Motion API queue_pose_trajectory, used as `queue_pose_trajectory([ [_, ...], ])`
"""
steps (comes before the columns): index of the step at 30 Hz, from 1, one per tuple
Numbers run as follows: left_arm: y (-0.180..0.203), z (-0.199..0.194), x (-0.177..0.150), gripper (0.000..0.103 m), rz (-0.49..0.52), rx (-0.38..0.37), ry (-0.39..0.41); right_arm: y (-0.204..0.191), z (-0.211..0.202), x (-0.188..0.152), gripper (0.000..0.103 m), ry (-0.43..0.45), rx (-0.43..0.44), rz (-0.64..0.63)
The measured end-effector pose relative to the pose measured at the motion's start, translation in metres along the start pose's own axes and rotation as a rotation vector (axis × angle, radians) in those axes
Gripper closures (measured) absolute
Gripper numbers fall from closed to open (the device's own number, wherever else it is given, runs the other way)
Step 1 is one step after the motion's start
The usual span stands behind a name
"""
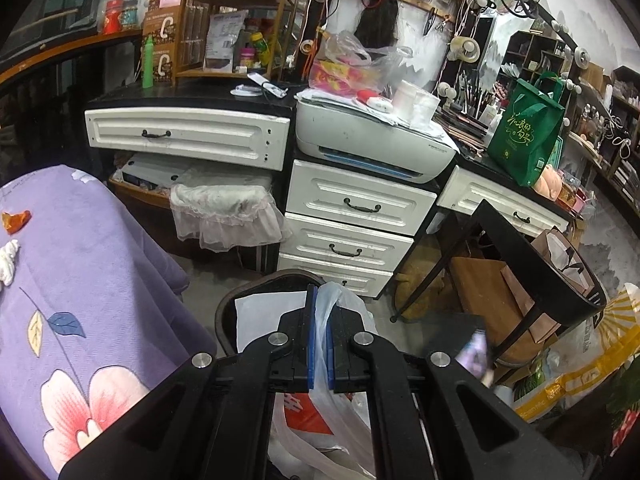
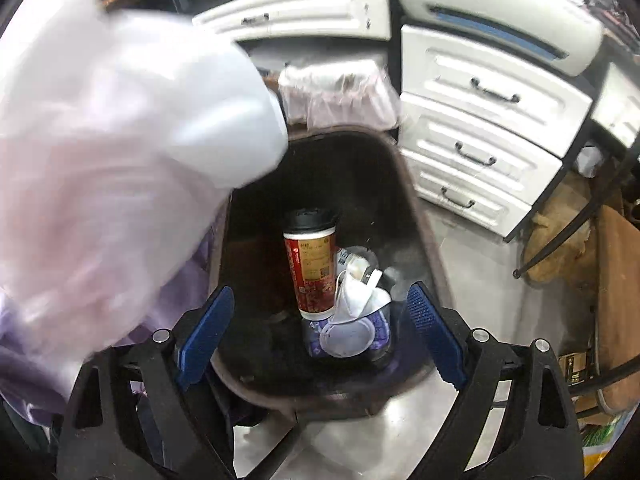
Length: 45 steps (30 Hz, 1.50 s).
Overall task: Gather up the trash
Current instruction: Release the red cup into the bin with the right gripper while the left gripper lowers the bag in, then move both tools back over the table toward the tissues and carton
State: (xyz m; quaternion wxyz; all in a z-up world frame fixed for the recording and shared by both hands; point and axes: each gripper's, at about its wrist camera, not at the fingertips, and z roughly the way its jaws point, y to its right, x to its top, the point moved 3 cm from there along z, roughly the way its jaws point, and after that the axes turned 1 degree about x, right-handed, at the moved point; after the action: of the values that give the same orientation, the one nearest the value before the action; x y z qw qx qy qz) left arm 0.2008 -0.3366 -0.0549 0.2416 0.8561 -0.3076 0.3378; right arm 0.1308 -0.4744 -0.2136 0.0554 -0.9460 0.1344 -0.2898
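Observation:
My left gripper [image 1: 320, 312] is shut on a thin white plastic bag [image 1: 340, 412], which hangs below the blue pads over a dark bin [image 1: 224, 312]. In the right wrist view, my right gripper [image 2: 320, 328] is open and empty above the same dark brown bin [image 2: 416, 216]. Inside the bin lie a red paper cup with a black lid [image 2: 312, 264], a clear cup with a purple label [image 2: 352, 336] and crumpled white paper [image 2: 356, 292]. The blurred white bag [image 2: 120, 140] fills the upper left of that view. An orange scrap [image 1: 16, 220] and white paper [image 1: 8, 260] lie on the purple cloth.
A purple flowered cloth [image 1: 80, 300] covers a surface at left. White drawers [image 1: 348, 232] with a printer [image 1: 372, 144] on top stand behind the bin. A black stand [image 1: 540, 272], brown paper bags [image 1: 520, 300] and a green tote [image 1: 524, 136] are at right.

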Motion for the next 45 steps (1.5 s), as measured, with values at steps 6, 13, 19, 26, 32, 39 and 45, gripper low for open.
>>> queue_pose_trajectory([
  [6, 0.003, 0.021, 0.003, 0.099, 0.009, -0.002, -0.037, 0.018, -0.043, -0.008, 0.015, 0.084, -0.034, 0.021],
  [13, 0.011, 0.053, -0.004, 0.099, 0.024, 0.011, -0.096, 0.038, -0.068, -0.015, 0.011, 0.153, -0.055, 0.067],
  [19, 0.010, 0.076, -0.017, 0.099, 0.024, 0.042, -0.148, 0.050, -0.069, -0.017, 0.011, 0.170, -0.036, 0.128],
  [26, 0.015, 0.103, -0.037, 0.093, 0.062, 0.042, -0.232, 0.054, -0.070, -0.020, 0.011, 0.181, -0.031, 0.154],
  [32, 0.016, 0.096, -0.039, 0.022, 0.073, 0.046, -0.166, 0.054, -0.072, -0.021, 0.011, 0.197, -0.033, 0.156],
  [39, 0.010, 0.079, -0.037, 0.014, 0.053, 0.058, -0.140, 0.055, -0.074, -0.022, 0.011, 0.209, -0.027, 0.163],
  [45, 0.002, 0.043, -0.038, 0.006, 0.019, 0.052, -0.064, 0.050, -0.077, -0.021, 0.011, 0.227, -0.013, 0.159],
])
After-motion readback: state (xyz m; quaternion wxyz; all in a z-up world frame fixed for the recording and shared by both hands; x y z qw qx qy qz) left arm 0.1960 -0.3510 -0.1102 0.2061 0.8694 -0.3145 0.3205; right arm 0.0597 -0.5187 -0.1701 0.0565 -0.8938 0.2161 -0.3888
